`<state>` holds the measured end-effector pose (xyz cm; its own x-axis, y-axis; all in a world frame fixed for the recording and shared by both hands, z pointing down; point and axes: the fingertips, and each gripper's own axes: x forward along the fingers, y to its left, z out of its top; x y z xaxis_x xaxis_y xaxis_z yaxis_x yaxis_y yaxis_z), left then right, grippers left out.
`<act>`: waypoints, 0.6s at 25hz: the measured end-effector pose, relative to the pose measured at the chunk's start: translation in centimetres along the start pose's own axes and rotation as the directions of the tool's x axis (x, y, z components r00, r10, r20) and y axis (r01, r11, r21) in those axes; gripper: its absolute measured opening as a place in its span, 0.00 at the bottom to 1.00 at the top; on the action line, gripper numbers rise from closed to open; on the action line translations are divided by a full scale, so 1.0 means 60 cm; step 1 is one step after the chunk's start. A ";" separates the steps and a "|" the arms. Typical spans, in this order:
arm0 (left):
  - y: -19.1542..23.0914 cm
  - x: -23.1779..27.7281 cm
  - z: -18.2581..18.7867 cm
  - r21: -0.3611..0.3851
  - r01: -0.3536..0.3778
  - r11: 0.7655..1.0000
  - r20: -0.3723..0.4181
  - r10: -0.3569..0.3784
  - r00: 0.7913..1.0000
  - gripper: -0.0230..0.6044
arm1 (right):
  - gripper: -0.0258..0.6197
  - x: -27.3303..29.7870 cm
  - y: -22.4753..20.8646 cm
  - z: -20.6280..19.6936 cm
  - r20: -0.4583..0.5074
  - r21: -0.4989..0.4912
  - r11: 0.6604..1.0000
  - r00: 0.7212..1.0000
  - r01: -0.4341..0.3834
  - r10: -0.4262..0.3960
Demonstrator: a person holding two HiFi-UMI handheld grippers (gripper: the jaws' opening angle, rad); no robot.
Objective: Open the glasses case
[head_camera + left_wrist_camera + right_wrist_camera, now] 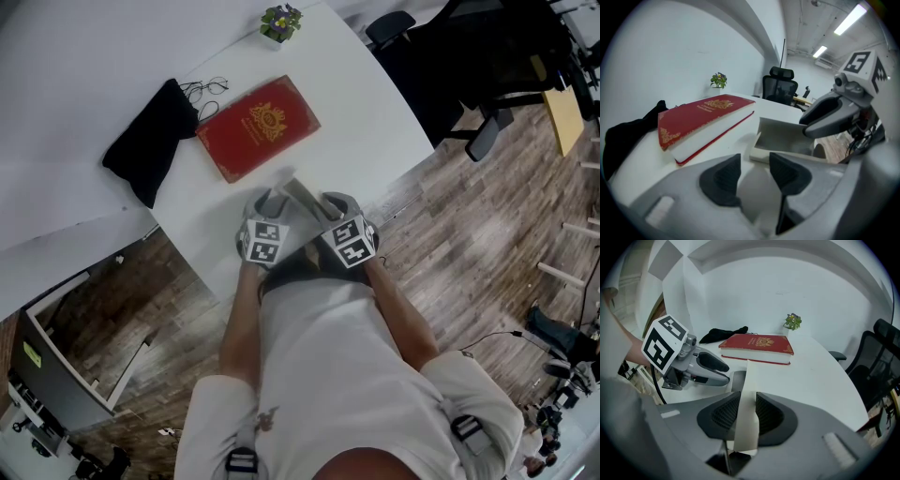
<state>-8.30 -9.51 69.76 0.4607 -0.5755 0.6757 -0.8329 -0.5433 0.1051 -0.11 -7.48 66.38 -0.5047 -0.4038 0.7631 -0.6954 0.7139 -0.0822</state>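
Note:
The pale grey glasses case [298,194] sits at the white table's near edge between both grippers. In the left gripper view its tray [787,138] lies open on the table, lid raised. My left gripper [753,163] has its dark pads closed on the case's pale near end. My right gripper [746,403] is shut on the thin lid flap [749,376], which stands up on edge between its pads. In the head view the left gripper [272,201] and right gripper [328,204] sit side by side, with the case partly hidden under them.
A red book [258,127] lies just beyond the case. A black pouch [150,141] and a pair of glasses [204,89] lie farther left, and a small potted plant [280,22] at the far end. Black office chairs [487,66] stand right of the table's edge [403,155].

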 end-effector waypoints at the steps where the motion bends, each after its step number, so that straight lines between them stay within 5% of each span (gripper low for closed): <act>1: 0.001 0.001 0.000 0.001 -0.002 1.000 0.003 0.002 1.000 0.34 | 0.20 0.000 -0.001 0.000 0.001 0.000 1.000 1.000 0.000 0.000; 15: 0.000 -0.002 -0.001 -0.007 -0.001 1.000 -0.007 0.001 1.000 0.34 | 0.16 -0.001 -0.013 0.001 0.002 0.010 1.000 1.000 0.002 -0.002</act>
<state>-8.38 -9.43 69.75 0.4576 -0.5718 0.6809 -0.8356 -0.5384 0.1094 0.43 -8.04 66.36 -0.5046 -0.4059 0.7620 -0.7015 0.7073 -0.0877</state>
